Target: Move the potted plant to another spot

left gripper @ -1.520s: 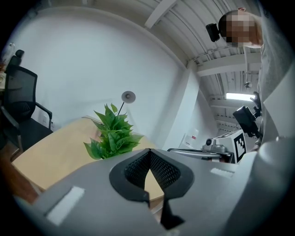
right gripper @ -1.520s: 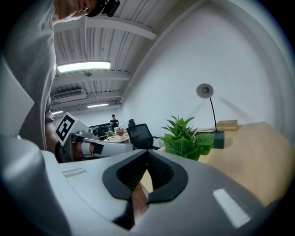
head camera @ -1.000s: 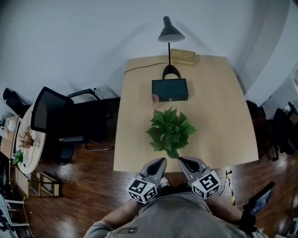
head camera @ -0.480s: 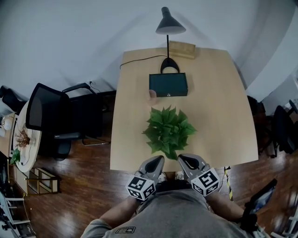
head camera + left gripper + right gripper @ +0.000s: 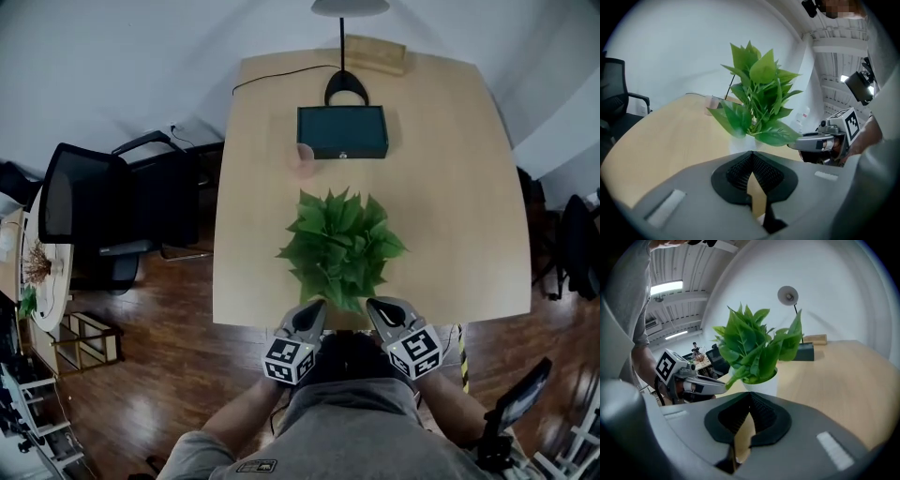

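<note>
The potted plant [image 5: 340,247], leafy green in a white pot [image 5: 761,383], stands on the wooden table [image 5: 450,216] near its front edge. My left gripper [image 5: 313,317] and right gripper [image 5: 377,313] sit side by side at that edge, just short of the plant's nearest leaves. Both are shut with nothing between the jaws. In the left gripper view the plant [image 5: 754,98] rises straight ahead, and the right gripper [image 5: 806,142] reaches in beside it. In the right gripper view the left gripper [image 5: 712,386] lies left of the pot.
A dark green box [image 5: 342,132] lies behind the plant, with a pinkish cup [image 5: 303,159] at its left corner. A desk lamp's base [image 5: 345,89] and a wooden block [image 5: 375,53] sit at the table's far end. A black office chair [image 5: 89,211] stands left of the table.
Both grippers have come down and forward to the table's front edge, closer to the plant. The head view has shifted, so the table and plant now sit nearer.
</note>
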A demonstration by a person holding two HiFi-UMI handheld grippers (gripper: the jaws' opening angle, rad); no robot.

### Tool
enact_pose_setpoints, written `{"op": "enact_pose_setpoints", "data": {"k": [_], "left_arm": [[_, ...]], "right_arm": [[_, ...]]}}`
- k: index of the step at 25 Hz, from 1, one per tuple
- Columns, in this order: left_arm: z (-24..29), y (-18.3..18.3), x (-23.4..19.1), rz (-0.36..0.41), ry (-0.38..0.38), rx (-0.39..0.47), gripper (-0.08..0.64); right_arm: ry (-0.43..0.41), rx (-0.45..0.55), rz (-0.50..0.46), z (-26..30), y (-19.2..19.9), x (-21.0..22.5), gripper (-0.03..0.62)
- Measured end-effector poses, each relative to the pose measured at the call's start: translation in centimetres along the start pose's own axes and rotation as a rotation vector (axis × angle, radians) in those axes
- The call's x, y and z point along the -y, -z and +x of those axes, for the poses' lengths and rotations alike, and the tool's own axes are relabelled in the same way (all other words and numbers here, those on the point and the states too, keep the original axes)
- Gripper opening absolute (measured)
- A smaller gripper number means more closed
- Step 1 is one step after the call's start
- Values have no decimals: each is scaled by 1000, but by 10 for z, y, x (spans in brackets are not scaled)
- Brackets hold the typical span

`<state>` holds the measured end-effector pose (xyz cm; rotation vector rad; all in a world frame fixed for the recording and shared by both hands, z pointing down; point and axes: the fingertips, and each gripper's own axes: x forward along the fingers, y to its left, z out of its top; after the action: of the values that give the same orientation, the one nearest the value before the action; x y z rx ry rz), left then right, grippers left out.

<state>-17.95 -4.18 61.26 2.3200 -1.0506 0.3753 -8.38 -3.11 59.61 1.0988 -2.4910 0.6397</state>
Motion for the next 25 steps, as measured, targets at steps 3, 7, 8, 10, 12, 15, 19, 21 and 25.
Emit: {"op": "enact_pose_setpoints", "data": {"k": [3, 7, 8, 10, 12, 15, 19, 21, 25], "left_arm": [[12, 7, -7, 11, -9, -20, 6], [20, 14, -17, 31, -38, -36, 6], [21, 14, -20, 46, -51, -39, 6], [22, 14, -26, 92, -75, -38, 6], [25, 11, -31, 148, -83, -30, 83], [31, 5, -36, 235, -65, -12, 195], [44, -5, -35, 345, -9, 6, 276], [50, -8, -32, 395, 31, 6, 300], [58, -9, -31, 529, 106, -30, 365]], "right_arm": [[-7, -26, 7, 12, 13, 8, 6], [-8, -44, 2, 22, 22, 18, 6], [-8, -51, -14, 24, 23, 20, 6], [-12, -65, -55, 29, 25, 23, 14], [-22, -76, -93, 34, 25, 26, 117], [-37, -80, -150, 42, 21, 29, 240], [-61, -87, -237, 55, 15, 31, 304], [-76, -97, -269, 60, 12, 32, 313], [-111, -106, -368, 71, 7, 32, 336]]}}
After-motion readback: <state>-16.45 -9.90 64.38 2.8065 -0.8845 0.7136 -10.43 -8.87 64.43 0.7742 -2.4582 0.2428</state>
